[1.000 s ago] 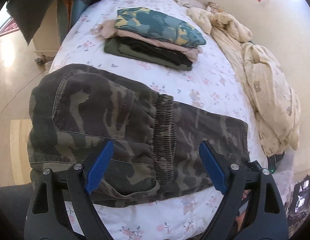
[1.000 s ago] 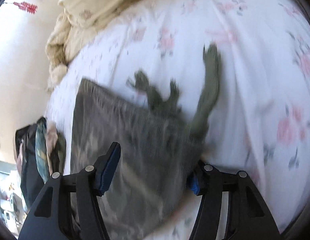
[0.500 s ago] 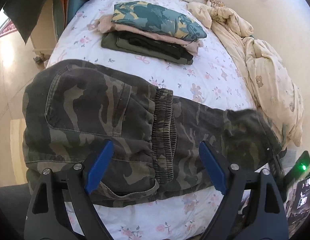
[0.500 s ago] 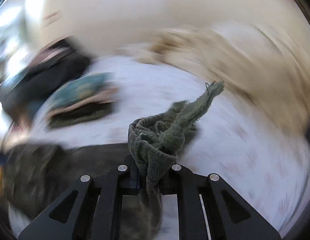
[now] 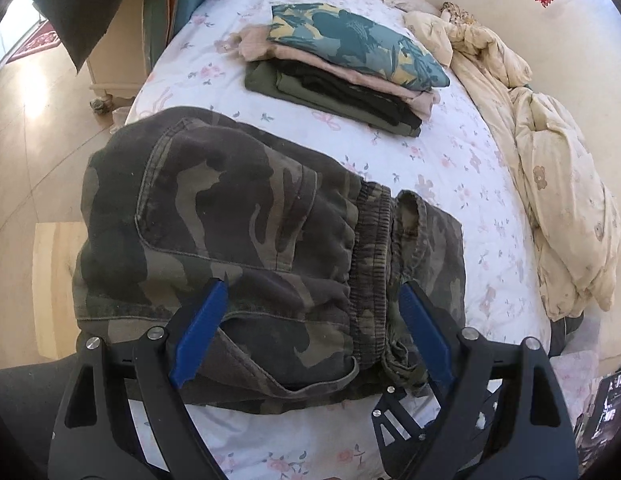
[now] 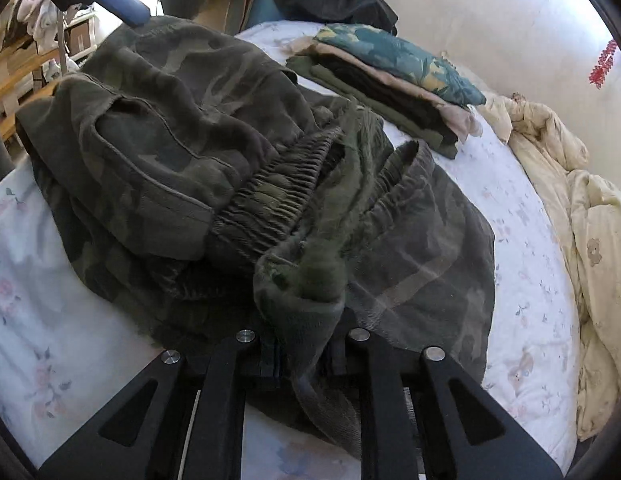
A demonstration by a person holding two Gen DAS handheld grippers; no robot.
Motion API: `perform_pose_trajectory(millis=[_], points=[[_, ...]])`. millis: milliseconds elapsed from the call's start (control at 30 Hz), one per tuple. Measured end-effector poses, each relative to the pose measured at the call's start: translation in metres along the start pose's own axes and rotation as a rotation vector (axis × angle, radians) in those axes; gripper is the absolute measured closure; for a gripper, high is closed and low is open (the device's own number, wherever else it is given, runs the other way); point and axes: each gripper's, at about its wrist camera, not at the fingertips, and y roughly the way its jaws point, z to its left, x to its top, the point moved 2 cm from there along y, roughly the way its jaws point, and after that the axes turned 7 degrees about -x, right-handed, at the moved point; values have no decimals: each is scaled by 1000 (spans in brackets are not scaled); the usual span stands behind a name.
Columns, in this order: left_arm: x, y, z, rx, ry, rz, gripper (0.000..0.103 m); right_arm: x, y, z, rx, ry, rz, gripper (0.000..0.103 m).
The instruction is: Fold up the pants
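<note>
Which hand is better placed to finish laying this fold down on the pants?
Right. The right gripper is already clamped on the pants fabric, while the left gripper hangs open above them.

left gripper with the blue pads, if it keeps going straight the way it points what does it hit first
Most likely the folded camouflage cargo pants: the left gripper is open and angled down at them, its blue pads straddling the fabric near the ribbed elastic cuff. Depth is unclear.

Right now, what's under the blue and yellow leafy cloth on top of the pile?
Under the blue and yellow leafy cloth lie a folded pink garment, black cloth and olive-green cloth. Their middles stay covered.
</note>
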Motion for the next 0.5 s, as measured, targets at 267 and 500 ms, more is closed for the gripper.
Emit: perform_pose_trajectory(millis=[267,500], points=[[-1,-2,-7,-6,27,-4,18,-9,-41,-30,294,97,145,69],[-1,1,-7,-3,20,-2,18,-17,-87,-93,543,352,83,29]])
